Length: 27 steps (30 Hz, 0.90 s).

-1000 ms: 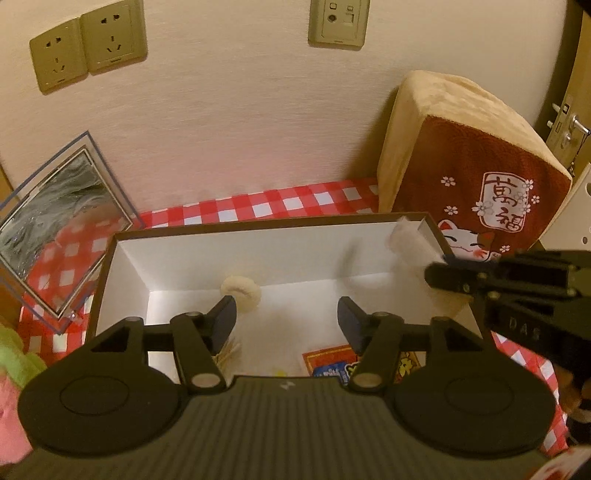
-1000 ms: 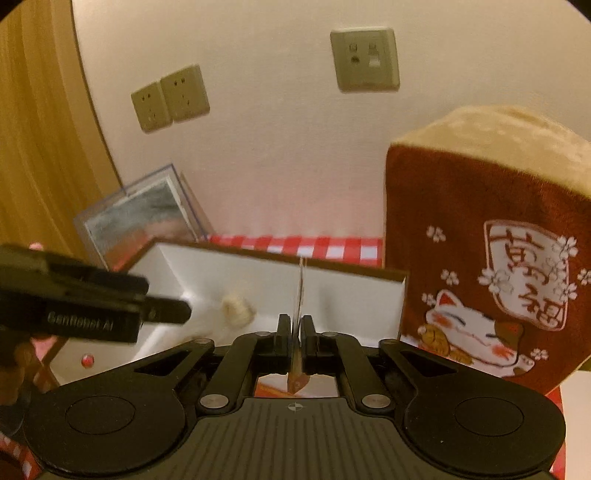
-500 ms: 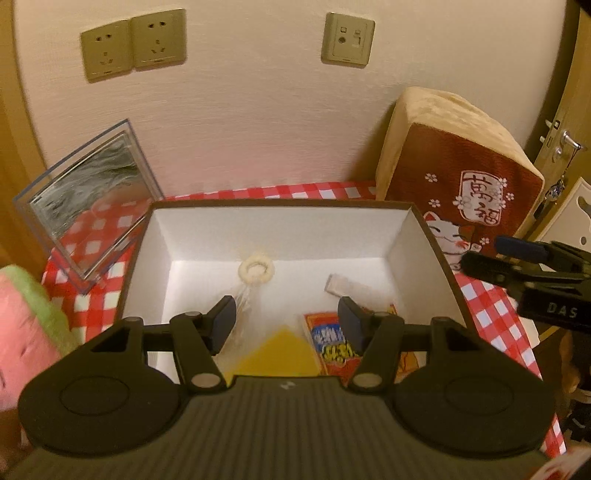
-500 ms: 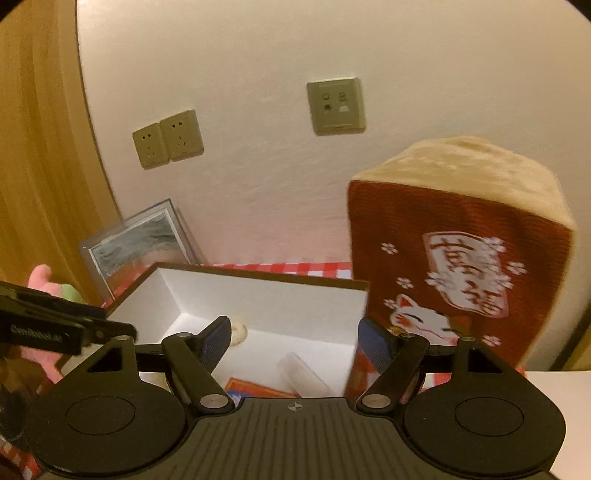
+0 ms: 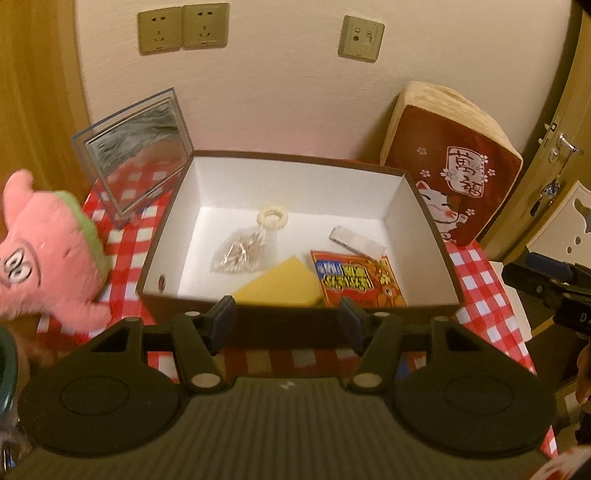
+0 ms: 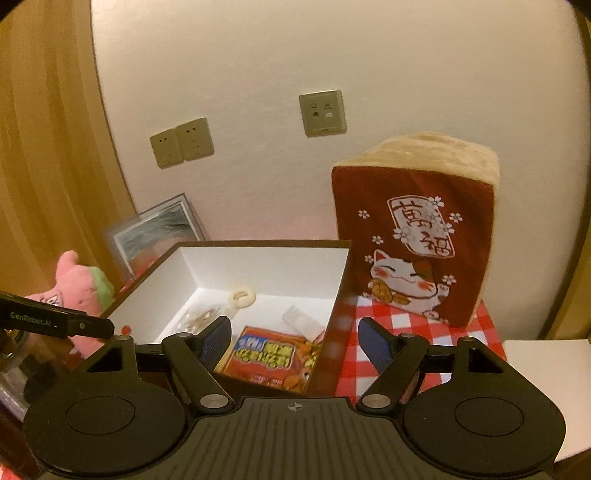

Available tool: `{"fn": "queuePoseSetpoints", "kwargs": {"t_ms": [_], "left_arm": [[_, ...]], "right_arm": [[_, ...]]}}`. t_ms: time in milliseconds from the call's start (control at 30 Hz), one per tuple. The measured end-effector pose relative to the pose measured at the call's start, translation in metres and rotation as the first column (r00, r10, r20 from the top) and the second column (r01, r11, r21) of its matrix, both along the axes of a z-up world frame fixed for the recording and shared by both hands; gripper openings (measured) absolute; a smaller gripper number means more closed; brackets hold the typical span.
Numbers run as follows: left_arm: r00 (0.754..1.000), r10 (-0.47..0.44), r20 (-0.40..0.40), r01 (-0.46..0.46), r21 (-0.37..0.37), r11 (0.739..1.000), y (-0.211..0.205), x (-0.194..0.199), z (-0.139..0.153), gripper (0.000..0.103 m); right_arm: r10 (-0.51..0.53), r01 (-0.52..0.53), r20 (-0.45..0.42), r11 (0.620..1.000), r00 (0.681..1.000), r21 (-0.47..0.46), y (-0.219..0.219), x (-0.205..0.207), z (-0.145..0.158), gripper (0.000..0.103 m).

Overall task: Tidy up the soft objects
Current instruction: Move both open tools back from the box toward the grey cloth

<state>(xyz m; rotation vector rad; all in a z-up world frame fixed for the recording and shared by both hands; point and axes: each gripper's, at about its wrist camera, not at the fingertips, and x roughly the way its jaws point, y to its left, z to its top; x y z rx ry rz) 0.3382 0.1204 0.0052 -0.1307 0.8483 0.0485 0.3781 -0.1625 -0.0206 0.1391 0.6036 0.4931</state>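
Both jaws are held wide, nothing gripped: left gripper [image 5: 287,325], right gripper [image 6: 294,341]. Just ahead, the box [image 5: 428,225] is seen open, a red packet [image 5: 356,278] lying inside. Beside it the pink plush [image 5: 48,251] is parked; behind, the cat cushion [image 6: 417,236] is stood upright.

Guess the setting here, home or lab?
Most likely a home, a corner by a door. A checked tablecloth covers the table, a lucky-cat cushion leans on the wall under sockets, and a pink plush sits beside the open box of odds and ends.
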Motion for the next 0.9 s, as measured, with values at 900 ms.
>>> {"fn": "queuePoseSetpoints", "kwargs": {"t_ms": [900], "left_arm": [[0.992,-0.011,-0.125,0.013,0.016,1.0,-0.039,-0.125,-0.034,0.059]], "right_arm": [[0.113,-0.125,-0.126,0.988,0.986,-0.087,0.013,-0.127,-0.02,0.075]]}}
